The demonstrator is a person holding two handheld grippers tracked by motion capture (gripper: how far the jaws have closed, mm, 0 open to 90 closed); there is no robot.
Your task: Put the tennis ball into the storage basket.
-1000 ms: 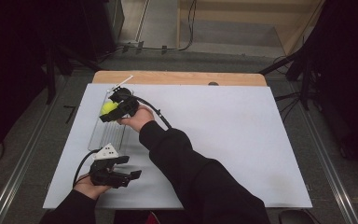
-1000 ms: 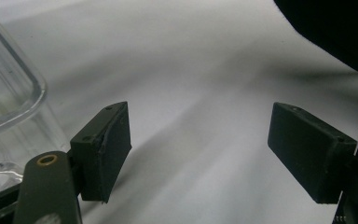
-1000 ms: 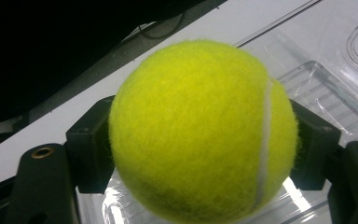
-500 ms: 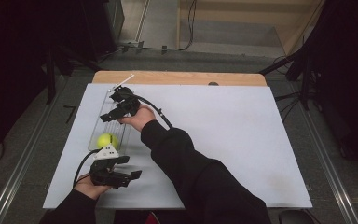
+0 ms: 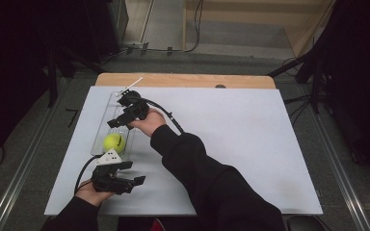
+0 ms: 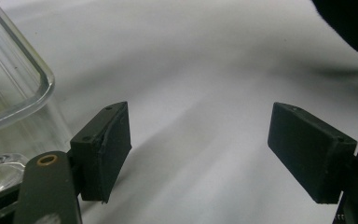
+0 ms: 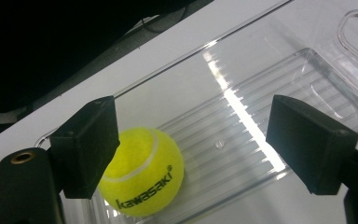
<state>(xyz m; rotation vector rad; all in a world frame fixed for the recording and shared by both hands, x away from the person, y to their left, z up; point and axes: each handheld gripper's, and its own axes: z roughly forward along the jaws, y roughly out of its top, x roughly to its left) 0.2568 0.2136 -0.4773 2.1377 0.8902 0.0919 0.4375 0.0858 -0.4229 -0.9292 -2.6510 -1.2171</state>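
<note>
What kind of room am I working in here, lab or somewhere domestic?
Most likely a lab or test rig: a white sheet covers a wooden table, metal rails flank it, cables trail over the floor.

The word "kawasaki" is being shown in black lettering on the yellow tennis ball (image 7: 142, 172), lower left of the frame.
</note>
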